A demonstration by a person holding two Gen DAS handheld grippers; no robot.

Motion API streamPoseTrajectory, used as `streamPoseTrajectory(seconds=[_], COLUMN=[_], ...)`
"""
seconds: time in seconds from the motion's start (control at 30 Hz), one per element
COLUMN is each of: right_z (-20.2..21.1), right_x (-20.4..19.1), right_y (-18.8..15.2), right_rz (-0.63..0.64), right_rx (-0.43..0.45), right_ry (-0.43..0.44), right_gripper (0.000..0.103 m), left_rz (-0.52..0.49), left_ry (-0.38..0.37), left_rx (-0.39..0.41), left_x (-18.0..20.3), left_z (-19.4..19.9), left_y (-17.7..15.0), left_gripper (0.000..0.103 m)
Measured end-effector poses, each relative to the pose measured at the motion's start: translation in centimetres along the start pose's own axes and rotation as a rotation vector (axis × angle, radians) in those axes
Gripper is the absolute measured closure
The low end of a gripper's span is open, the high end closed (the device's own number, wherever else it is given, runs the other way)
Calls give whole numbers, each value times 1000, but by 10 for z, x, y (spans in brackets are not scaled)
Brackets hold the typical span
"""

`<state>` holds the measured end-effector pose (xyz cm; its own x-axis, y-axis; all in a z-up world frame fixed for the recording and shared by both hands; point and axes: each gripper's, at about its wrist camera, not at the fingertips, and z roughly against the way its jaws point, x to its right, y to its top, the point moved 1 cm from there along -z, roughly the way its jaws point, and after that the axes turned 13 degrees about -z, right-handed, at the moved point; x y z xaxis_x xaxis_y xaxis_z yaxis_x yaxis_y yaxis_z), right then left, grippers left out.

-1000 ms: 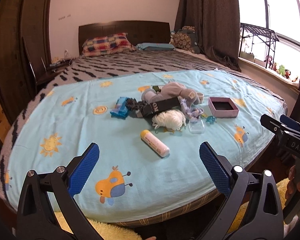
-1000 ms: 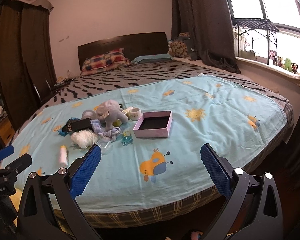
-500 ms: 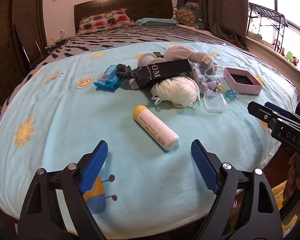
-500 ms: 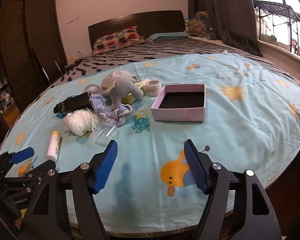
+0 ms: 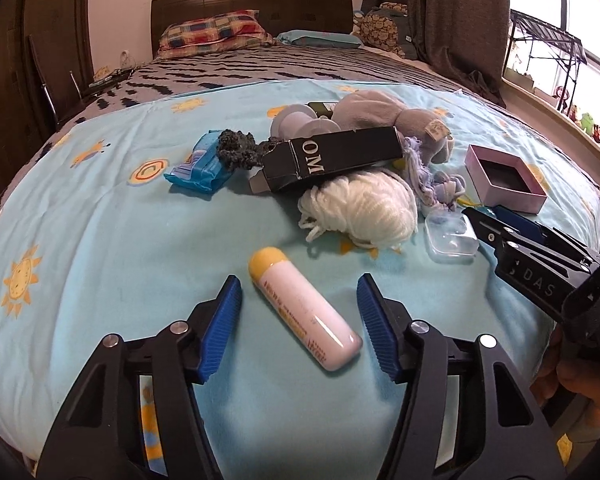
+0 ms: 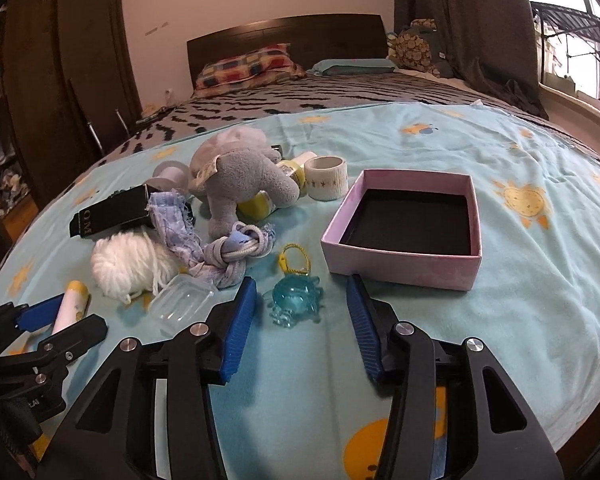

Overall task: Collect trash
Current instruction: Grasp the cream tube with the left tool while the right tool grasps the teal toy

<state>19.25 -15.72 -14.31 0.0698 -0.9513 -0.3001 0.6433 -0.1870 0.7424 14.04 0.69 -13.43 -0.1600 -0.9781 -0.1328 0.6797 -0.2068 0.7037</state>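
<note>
Item one: white tube with yellow cap (image 5: 302,312), lying flat on the blue sun-print bedspread (image 5: 100,248). It sits between the blue pads of your left gripper (image 5: 300,320), touching neither. Its long axis runs on a slant across the gap, cap end away from you and toward the left pad, base end near the right pad. The jaws have just been closing and stand part-spread, empty. You will likely need to roll the wrist so the pads meet the tube's sides squarely, or it may skid

Item two: clear blue trinket with a yellow cord loop (image 6: 296,300), just ahead of your right gripper (image 6: 300,312), lying between the tips. The jaws have just been closing; they pinch nothing yet. Whether the left pad brushes the trinket you cannot quite tell from this angle

Item three: pink open box (image 6: 404,264), empty, beside the trinket on the right hand's side; probably the collection bin

Also present: white yarn ball (image 5: 360,208), black carton (image 5: 332,158), grey plush toy (image 6: 240,172), clear plastic case (image 6: 180,300)
</note>
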Motion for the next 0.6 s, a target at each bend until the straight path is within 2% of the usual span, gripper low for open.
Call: streamPoseTrajectory(seconds=[0.1, 0.13, 0.17, 0.2, 0.33, 0.37, 0.6], right_z=[-2, -3, -2, -1, 7, 9, 42], right_x=[-4, -5, -4, -3, 1, 0, -2], right_y=[-2, -2, -3, -4, -4, -5, -20], right_rz=[26, 32, 34, 30, 18, 22, 39], right_rx=[8, 12, 15, 12, -2, -1, -6], right_ry=[-18, -24, -25, -21, -2, -3, 26], right_gripper=[57, 60, 69, 74, 74, 74, 74], left_rz=[-2, -2, -4, -6, -1, 0, -41], left_ry=[-4, -6, -7, -8, -13, -16, -54], left_rx=[9, 11, 12, 13, 16, 15, 24], left_x=[-2, -3, -3, -3, -8, -9, -7], left_z=[-2, -2, -2, -2, 1, 2, 22], left_y=[-1, -1, -1, -2, -4, -5, -17], left_gripper=[53, 55, 57, 62, 77, 85, 85])
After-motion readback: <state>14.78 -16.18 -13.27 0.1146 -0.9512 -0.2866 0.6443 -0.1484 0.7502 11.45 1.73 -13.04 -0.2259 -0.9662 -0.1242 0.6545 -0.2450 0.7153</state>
